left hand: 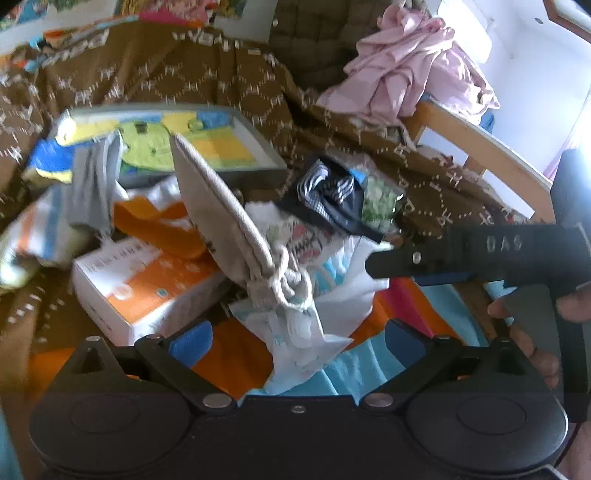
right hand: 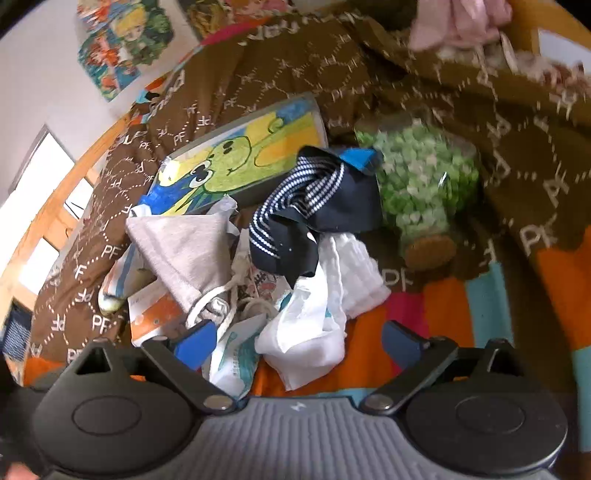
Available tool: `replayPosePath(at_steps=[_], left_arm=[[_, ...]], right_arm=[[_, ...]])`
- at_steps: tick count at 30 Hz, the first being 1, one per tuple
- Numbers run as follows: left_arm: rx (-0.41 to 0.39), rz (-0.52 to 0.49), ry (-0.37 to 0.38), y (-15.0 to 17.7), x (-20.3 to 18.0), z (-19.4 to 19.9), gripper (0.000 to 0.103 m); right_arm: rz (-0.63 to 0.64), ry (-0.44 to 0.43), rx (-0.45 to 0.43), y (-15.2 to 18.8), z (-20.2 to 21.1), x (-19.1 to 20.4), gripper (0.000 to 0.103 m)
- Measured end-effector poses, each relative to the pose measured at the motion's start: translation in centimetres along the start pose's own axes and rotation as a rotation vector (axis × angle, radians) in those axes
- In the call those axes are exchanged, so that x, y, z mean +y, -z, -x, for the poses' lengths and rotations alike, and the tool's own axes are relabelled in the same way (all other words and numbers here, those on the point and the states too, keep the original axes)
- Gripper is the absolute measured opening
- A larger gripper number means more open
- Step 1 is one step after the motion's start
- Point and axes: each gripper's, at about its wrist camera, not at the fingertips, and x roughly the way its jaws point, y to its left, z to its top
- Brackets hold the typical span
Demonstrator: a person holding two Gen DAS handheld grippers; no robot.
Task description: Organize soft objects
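Soft pile (right hand: pixel 295 258): both grippers, left (left hand: pixel 299 338) and right (right hand: pixel 299 341), jaws apart, empty; best pinch 1 loose item, white cloth (right hand: pixel 306 332) nearest.

The white-and-orange box (left hand: pixel 147 288) is partly covered by the grey drawstring pouch (left hand: pixel 218 206); its print is too blurred to read. The pink garment (right hand: pixel 461 18) is cut off at the top edge. The brown blanket (right hand: pixel 517 122) is motion-blurred.

I see a big brown blanket (left hand: pixel 207 74) with white letters spread over the bed. An orange and white box (left hand: pixel 147 284) lies near the blanket's front edge, and cartoon posters (right hand: pixel 122 44) hang on the wall behind.
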Motion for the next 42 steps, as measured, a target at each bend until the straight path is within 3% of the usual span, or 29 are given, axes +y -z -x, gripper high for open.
replayPosePath(at_steps=[8,11,14,16,22,31,38,42], left_arm=[[0.067,0.082,0.065,0.0,2.0,-3.7,0.087],[0.084,0.139,0.112,0.2,2.9,-4.3,0.081],[0.081,0.166,0.146,0.2,3.0,-4.4,0.069],[0.081,0.172,0.165,0.3,2.9,-4.4,0.059],[0.085,0.176,0.179,0.6,2.5,-4.2,0.050],[0.067,0.177,0.153,1.1,2.2,-3.5,0.045],[0.083,0.162,0.142,1.8,1.0,-2.4,0.042],[0.089,0.173,0.185,2.3,0.0,-1.1,0.039]], right_arm=[[-0.035,0.020,0.049,0.0,-2.3,-0.6,0.085],[-0.049,0.024,0.066,0.0,-3.0,-0.8,0.073],[-0.041,0.030,0.080,0.2,-3.3,-0.7,0.064],[-0.028,0.052,0.086,0.4,-3.5,-0.6,0.051],[-0.028,0.067,0.084,0.6,-3.2,-0.7,0.027],[0.000,0.063,0.038,0.7,-1.9,-0.5,0.015],[0.024,0.075,-0.038,0.7,0.2,-0.4,0.015],[0.033,0.062,-0.110,1.0,2.5,-0.3,0.015]])
